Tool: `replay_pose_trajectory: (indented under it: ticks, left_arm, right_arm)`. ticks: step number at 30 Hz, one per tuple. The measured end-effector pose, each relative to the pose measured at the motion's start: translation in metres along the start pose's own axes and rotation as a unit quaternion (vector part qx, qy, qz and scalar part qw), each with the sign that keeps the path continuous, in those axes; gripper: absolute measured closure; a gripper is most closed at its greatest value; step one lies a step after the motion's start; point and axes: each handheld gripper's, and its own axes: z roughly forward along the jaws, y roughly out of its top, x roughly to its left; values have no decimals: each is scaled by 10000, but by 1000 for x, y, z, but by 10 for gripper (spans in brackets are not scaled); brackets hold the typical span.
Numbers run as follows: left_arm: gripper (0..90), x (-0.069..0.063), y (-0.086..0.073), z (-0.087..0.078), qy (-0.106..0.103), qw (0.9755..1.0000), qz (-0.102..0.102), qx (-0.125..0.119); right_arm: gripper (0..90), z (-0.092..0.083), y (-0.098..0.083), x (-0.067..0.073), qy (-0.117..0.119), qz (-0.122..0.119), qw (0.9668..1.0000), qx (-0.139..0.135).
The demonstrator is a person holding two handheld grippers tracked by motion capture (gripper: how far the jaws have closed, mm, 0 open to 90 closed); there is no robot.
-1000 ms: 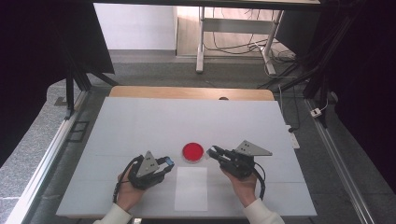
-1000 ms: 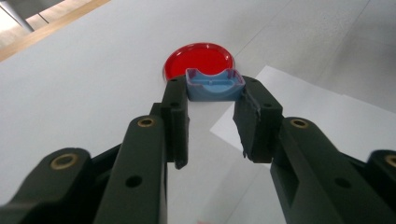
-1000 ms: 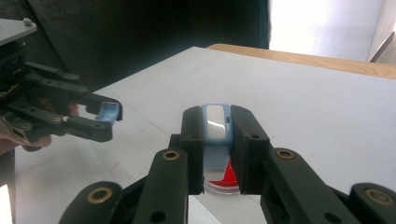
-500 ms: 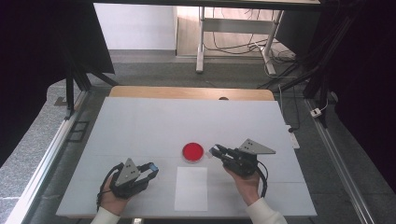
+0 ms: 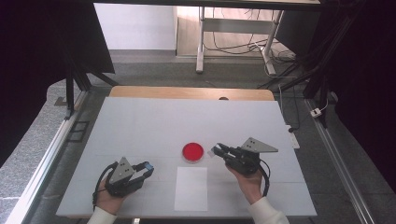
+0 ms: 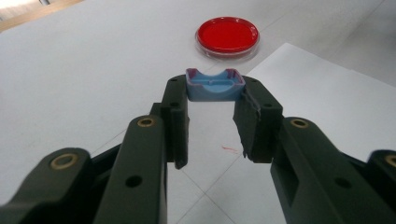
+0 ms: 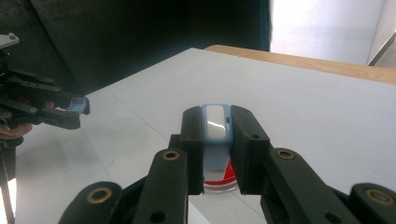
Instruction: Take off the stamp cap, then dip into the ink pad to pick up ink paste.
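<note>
**Both grippers clamped on small blue pieces beside the red dish**

The blue tray-shaped piece (image 6: pixel 215 85) sits pinched crosswise between the tips of the left gripper (image 5: pixel 145 168), its open, curved side facing up in the left gripper view. Those jaws are clenched on it, pads pressing on both ends. Straight ahead of that gripper, a little way off on the table, lies the round red dish (image 6: pixel 227 36) with its clear rim. To the gripper's right lies the white sheet (image 6: pixel 327 107), flat on the white table (image 5: pixel 140 126).

Over to the right gripper (image 5: pixel 218 150): it grasps a narrow pale-blue piece (image 7: pixel 215 128) with a white face, standing on edge between the pads, jaws closed tight against it. The red dish lies just under and ahead of its tips, peeking out below the piece in the right gripper view. From the high view, the right gripper's tips are just beside the dish's edge; touching or not cannot be told. The left gripper lies well apart from it, low and near the table's front edge.
</note>
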Motion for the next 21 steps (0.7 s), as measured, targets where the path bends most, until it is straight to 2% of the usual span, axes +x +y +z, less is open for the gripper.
replay_pose_trajectory:
  ticks: [11,15,21]
  left_arm:
    - [658,1,0,1,-6,10000,-45,-15]
    - [658,0,0,4,-18,10000,-27,16]
    - [657,0,0,3,3,10000,-17,31]
  right_arm:
    - [754,2,5,2,51,-84,9999,49]
    - [754,3,5,2,-83,-89,9999,-2]
    - [754,11,10,1,-36,-154,9998,143]
